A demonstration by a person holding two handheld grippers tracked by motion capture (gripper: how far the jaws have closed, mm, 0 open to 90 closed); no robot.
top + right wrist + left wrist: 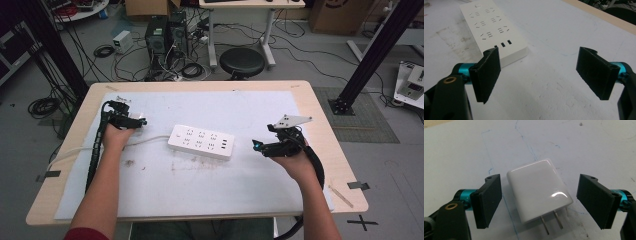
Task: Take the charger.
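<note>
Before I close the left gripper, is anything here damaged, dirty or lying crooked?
Nothing looks damaged. The white charger lies flat but skewed between the open jaws of the left gripper, prongs toward the camera. The white sheet has brownish smudges near the power strip.

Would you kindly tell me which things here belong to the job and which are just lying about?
In the job:
white charger plug, between the open left gripper
power strip
right gripper, open

Lying about:
black stool
computer towers
floor cables
</note>
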